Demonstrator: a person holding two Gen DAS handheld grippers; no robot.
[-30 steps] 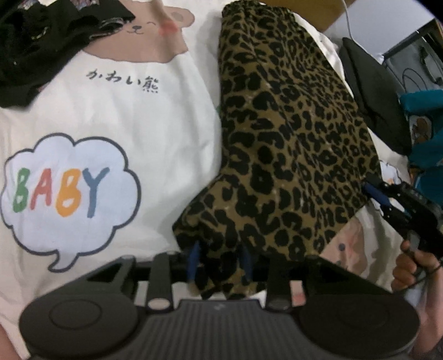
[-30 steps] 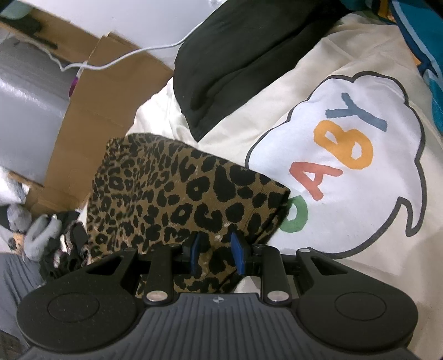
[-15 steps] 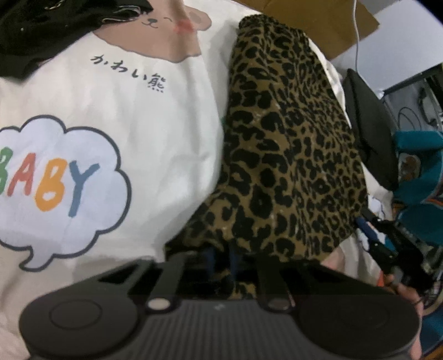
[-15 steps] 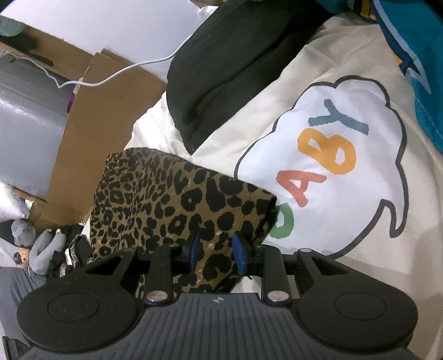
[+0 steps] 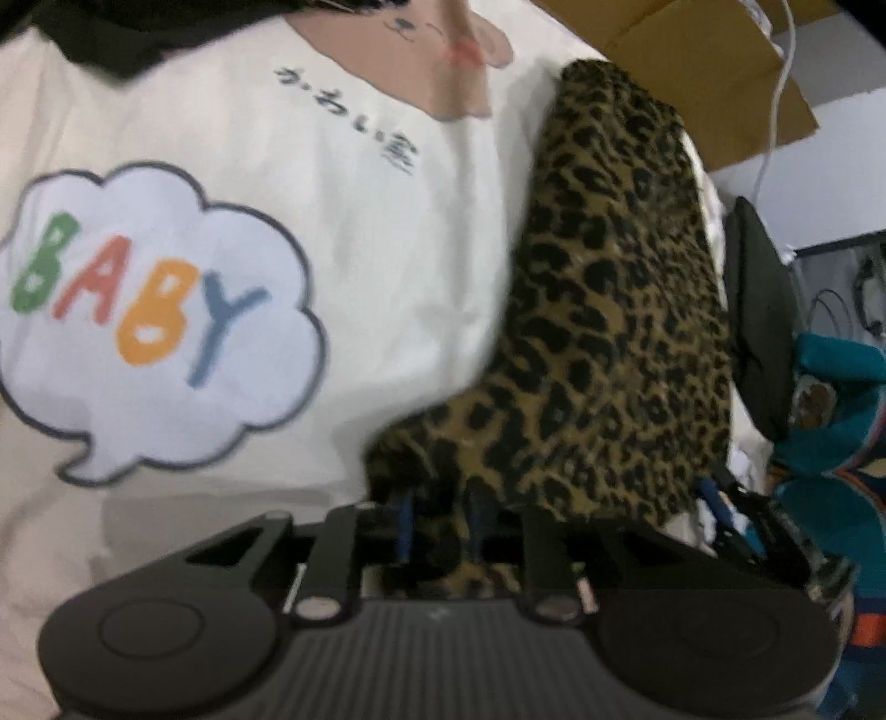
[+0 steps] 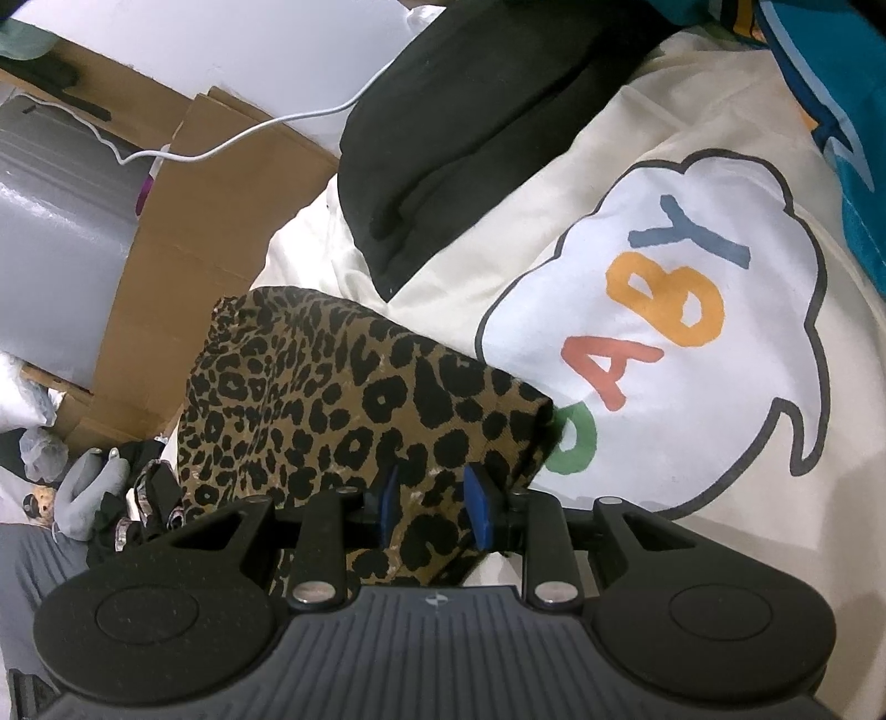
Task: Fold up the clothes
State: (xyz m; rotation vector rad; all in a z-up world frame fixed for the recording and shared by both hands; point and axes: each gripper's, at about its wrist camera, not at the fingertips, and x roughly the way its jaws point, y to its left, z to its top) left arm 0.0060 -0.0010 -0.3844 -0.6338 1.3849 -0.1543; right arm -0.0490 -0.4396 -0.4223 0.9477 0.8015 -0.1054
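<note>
Blue-padded, the left gripper (image 5: 437, 523) is clamped on one near corner of the brown-and-black leopard-print garment (image 5: 609, 343); the right gripper (image 6: 432, 507) pinches the other near corner. Both are equally near. From the fingers the cloth's long axis runs straight away, over the cream printed bedsheet (image 5: 343, 232) to its far edge by the cardboard (image 6: 183, 232). The fold likely carries this near edge forward.

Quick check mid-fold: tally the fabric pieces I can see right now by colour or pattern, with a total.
Leopard print: 1, the leopard garment, held by the left gripper and right gripper
Cream: 1, the BABY-print sheet beneath it
Black: 2, the black bundle and the black cloth
Teal: 1, the teal fabric
Total: 5
</note>
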